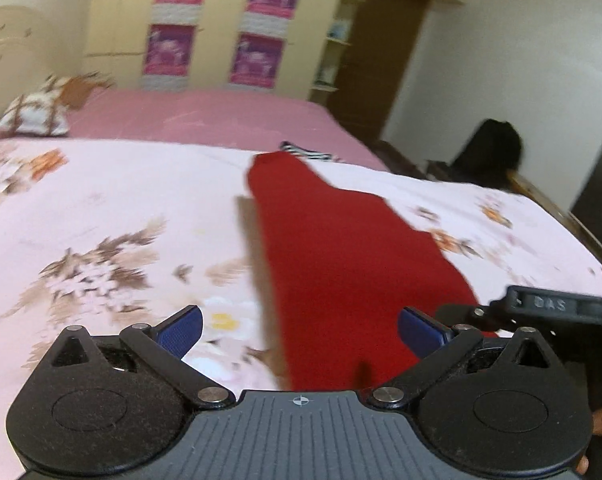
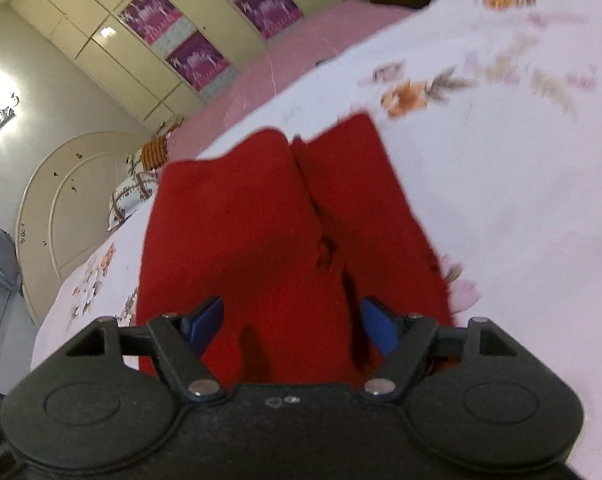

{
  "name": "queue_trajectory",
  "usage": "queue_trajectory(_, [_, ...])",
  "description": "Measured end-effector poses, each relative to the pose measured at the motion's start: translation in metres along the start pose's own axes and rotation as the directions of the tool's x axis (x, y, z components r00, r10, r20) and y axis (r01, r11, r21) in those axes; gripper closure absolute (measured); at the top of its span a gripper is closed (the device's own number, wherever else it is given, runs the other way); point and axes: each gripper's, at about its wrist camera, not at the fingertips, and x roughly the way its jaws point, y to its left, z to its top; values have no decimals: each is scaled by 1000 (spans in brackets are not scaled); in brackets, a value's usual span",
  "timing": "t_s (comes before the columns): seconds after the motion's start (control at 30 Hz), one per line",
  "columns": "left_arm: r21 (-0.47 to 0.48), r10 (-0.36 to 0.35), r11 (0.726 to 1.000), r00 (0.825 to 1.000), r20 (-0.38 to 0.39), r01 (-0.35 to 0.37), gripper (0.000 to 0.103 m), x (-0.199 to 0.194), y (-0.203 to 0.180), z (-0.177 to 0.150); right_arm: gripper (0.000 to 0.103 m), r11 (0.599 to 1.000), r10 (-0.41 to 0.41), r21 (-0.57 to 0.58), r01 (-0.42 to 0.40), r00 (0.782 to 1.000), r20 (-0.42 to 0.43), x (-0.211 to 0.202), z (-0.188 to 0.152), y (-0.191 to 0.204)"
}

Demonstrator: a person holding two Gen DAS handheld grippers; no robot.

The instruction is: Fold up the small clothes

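Observation:
A small red garment lies flat on the floral bedsheet, long and narrow, running away from me. My left gripper hovers over its near end with the blue pads spread wide and nothing pinched between them. In the right wrist view the same red garment shows two panels side by side with a seam between. My right gripper stands open above its near edge, not pressing on the cloth. Part of the right gripper shows at the right edge of the left wrist view.
A black-and-white striped cloth lies just beyond the red garment's far end. A patterned pillow rests at the head of the bed on the pink sheet. A black bag sits past the bed's right edge.

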Motion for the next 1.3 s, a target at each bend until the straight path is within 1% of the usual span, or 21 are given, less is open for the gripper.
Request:
queue_trajectory(0.07, [-26,18,1000,1000,-4,-18,0,3,8,0,33,1000,25,-3,-25,1000,-2,6,2,2])
queue_trajectory(0.13, [-37,29,999,1000,-10,-30,0,20,6,-1,54,999,41,-5,-41,999,-16,14,5,5])
queue_trajectory(0.17, [-41,36,999,999,-9,-36,0,20,8,-2,60,999,39,-11,-39,999,-10,13,5,7])
queue_trajectory(0.2, [-42,39,998,999,-8,-40,0,22,8,-2,78,999,41,-31,-41,999,-6,11,6,9])
queue_trajectory(0.23, [-42,42,998,999,-5,-42,0,23,9,-2,87,998,45,-51,-45,999,3,7,5,13])
queue_trajectory(0.37, [-51,52,997,999,-6,-52,0,29,11,1,88,991,25,-135,-20,999,35,-1,-3,30])
queue_trajectory(0.47, [-64,48,997,999,2,-48,0,31,9,4,89,985,34,-172,-10,990,137,-22,0,40])
queue_trajectory(0.53, [-63,37,997,999,4,-37,0,32,5,6,90,976,19,-218,26,979,203,-40,2,46])
queue_trajectory(0.63, [-59,2,998,1000,13,-1,0,35,-6,8,90,970,-10,-233,68,971,240,-58,1,42])
queue_trajectory(0.7, [-52,-25,998,1000,12,25,0,37,-15,9,90,971,-54,-213,107,969,241,-64,-4,27])
queue_trajectory(0.77, [-38,-46,998,999,4,46,0,41,-25,7,90,973,-109,-179,148,971,213,-59,-11,8])
queue_trajectory(0.83, [-18,-50,999,998,-36,49,0,51,-35,3,88,961,-186,-171,217,965,183,-47,-24,-9])
queue_trajectory(0.87, [-4,-44,999,995,-86,44,0,61,-40,-2,87,961,-196,-167,220,969,148,-39,-27,-14])
queue_trajectory(0.9, [12,-30,999,990,-140,33,0,72,-43,-7,85,969,-180,-144,199,974,136,-36,-29,-17])
queue_trajectory(0.93, [23,-25,999,985,-172,29,0,79,-44,-12,80,972,-171,-139,189,976,132,-38,-28,-17])
queue_trajectory(0.97, [29,-18,999,983,-183,24,0,82,-44,-15,78,973,-162,-148,178,980,115,-41,-27,-13])
queue_trajectory(1.03, [20,-21,999,983,-183,25,0,80,-41,-13,70,964,-175,-183,193,978,111,-49,-27,-8])
queue_trajectory(1.07, [9,-23,1000,984,-177,25,0,77,-41,-9,66,959,-187,-189,210,973,132,-56,-27,-6])
queue_trajectory(1.13, [-13,-19,1000,992,-126,17,0,63,-38,0,45,956,-196,-179,231,961,195,-68,-24,-3])
queue_trajectory(1.2, [-21,-28,999,996,-83,26,0,54,-37,13,46,953,-188,-186,238,949,253,-80,-20,3])
queue_trajectory(1.3, [2,-22,1000,998,-62,22,0,61,-44,34,58,931,-188,-251,265,937,294,-74,-5,19])
